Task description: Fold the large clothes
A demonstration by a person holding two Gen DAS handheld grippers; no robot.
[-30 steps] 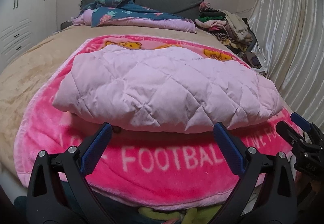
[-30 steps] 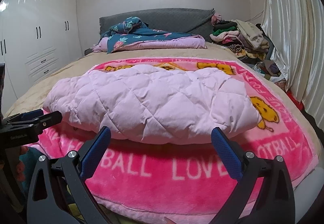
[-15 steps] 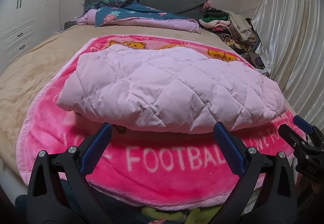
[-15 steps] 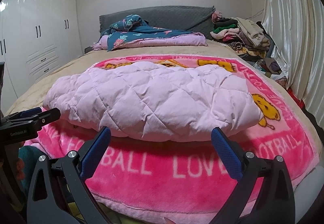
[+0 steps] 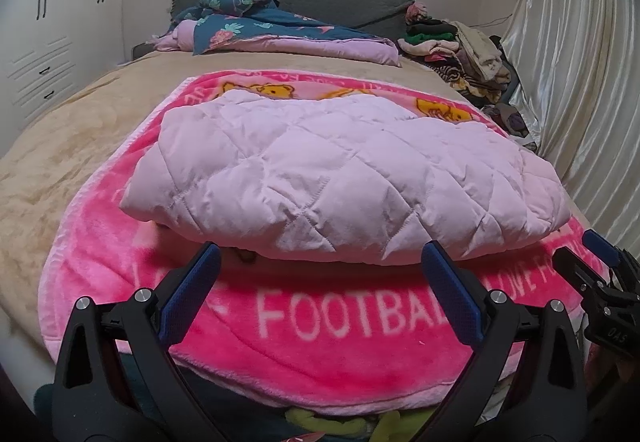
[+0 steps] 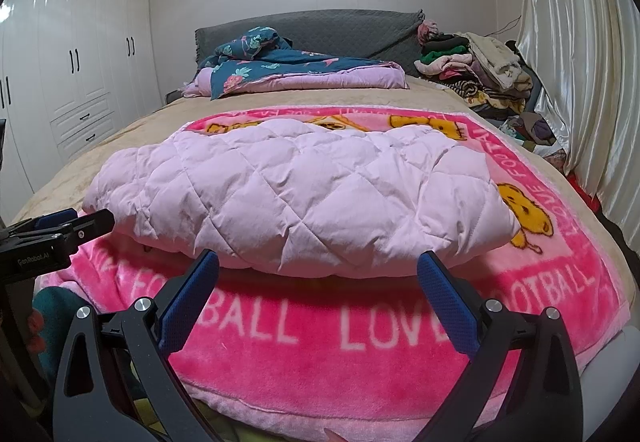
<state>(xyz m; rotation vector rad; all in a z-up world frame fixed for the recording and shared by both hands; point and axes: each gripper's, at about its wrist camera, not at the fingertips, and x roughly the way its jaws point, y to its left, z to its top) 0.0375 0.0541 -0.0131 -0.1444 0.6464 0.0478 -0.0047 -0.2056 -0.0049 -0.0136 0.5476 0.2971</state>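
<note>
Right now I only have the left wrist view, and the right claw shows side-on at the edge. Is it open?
Observer: Yes. Its own camera shows the right claw spread wide, just short of the pink quilted jacket.
Operator: What lies past the jacket's right edge?
Observer: A yellow bear printed on the pink blanket, right against that edge.

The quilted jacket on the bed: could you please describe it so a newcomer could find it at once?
On the bed lies a bright pink blanket lettered with FOOTBALL. The jacket lies folded on its middle: pale lilac, puffy, diamond-stitched, unlike the floral quilt by the headboard.
</note>
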